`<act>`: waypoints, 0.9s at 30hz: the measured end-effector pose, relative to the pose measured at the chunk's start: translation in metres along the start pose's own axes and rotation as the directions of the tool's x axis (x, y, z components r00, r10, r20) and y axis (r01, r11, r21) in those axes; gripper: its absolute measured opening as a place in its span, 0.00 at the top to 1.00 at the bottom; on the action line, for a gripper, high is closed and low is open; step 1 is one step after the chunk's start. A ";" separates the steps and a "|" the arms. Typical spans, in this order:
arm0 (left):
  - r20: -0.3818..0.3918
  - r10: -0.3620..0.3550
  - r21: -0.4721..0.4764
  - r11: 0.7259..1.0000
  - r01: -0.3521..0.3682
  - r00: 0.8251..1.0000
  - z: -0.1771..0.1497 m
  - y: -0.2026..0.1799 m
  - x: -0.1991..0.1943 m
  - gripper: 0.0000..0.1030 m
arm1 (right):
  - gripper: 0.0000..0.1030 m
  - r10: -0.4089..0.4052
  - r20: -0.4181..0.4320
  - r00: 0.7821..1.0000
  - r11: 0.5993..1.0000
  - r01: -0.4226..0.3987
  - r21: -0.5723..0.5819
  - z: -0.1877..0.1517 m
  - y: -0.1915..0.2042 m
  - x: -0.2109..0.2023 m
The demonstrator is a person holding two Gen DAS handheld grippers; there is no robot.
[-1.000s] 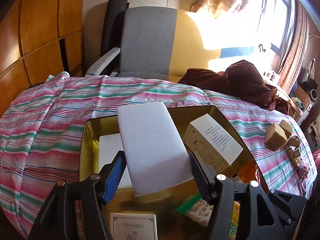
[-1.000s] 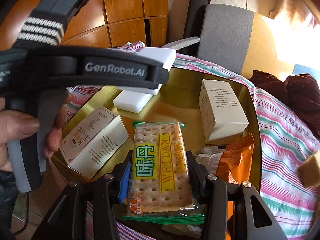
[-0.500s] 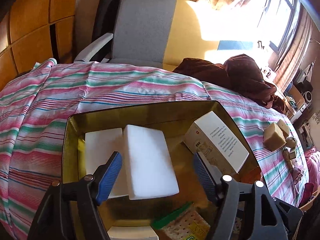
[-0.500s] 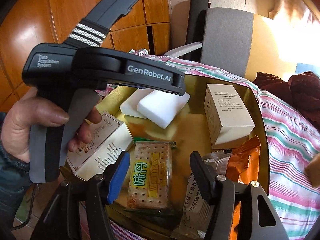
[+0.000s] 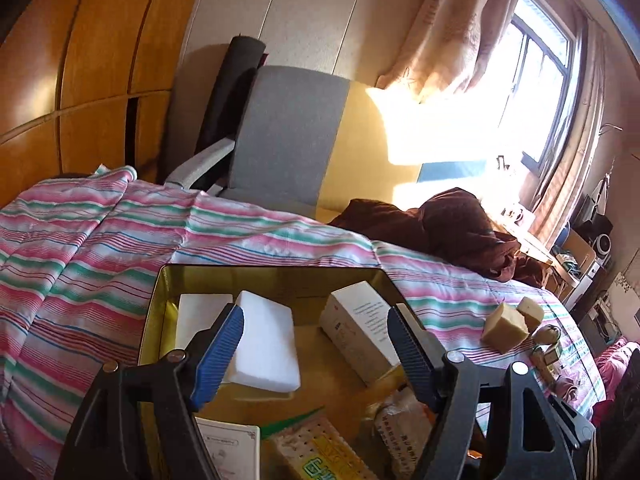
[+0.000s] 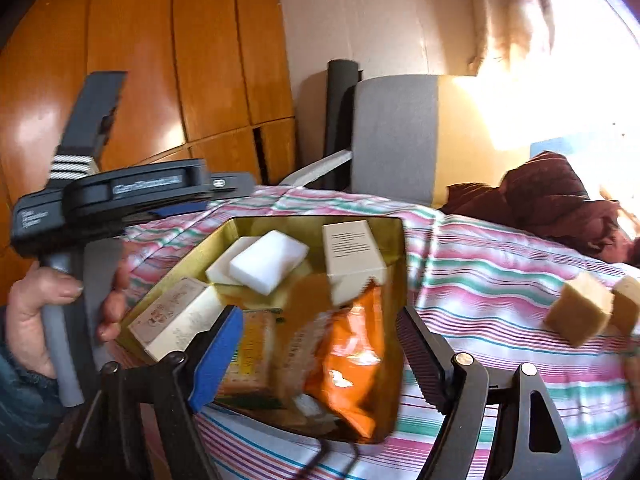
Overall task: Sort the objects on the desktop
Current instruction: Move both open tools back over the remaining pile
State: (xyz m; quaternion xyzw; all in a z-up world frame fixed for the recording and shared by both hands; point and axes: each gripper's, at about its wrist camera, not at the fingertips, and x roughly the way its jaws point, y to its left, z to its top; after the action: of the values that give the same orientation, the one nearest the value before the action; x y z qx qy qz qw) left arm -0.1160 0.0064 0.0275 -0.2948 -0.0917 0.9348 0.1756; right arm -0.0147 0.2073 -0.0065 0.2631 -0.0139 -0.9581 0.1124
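Note:
A gold tin tray (image 5: 272, 276) (image 6: 304, 224) lies on the striped cloth. In it rest two white sponge blocks (image 5: 268, 348) (image 6: 268, 260), a white carton (image 5: 360, 328) (image 6: 352, 256), a cracker pack (image 5: 320, 452) (image 6: 252, 360), an orange snack bag (image 6: 348, 364) and a printed box (image 6: 176, 320). My left gripper (image 5: 316, 352) hovers open above the tray with nothing between its fingers. My right gripper (image 6: 320, 352) is open too, above the tray's near end. A hand (image 6: 36, 312) holds the left gripper's handle at the left of the right wrist view.
Two tan blocks (image 5: 508, 322) (image 6: 580, 308) and small trinkets (image 5: 546, 344) sit on the cloth to the tray's right. A brown garment (image 5: 452, 228) lies behind them. A grey chair (image 5: 288, 136) stands past the table, with wooden cabinets (image 6: 140, 80) to the left.
The left gripper let go of the white sponge into the tray and pulled back and up. The right gripper released the cracker pack in the tray and also withdrew upward.

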 end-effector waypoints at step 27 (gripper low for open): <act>-0.307 -0.490 0.233 0.792 0.564 0.816 -0.160 -0.242 0.064 0.26 | 0.04 -0.600 -0.056 0.798 0.689 0.551 0.470 -0.120 -0.269 -0.176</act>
State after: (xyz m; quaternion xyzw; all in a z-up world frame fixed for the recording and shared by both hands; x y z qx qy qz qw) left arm -0.0053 0.2646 -0.0682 -0.3318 -0.0002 0.8094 0.4846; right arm 0.1377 0.5127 -0.0444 0.2238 -0.1649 -0.9245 -0.2607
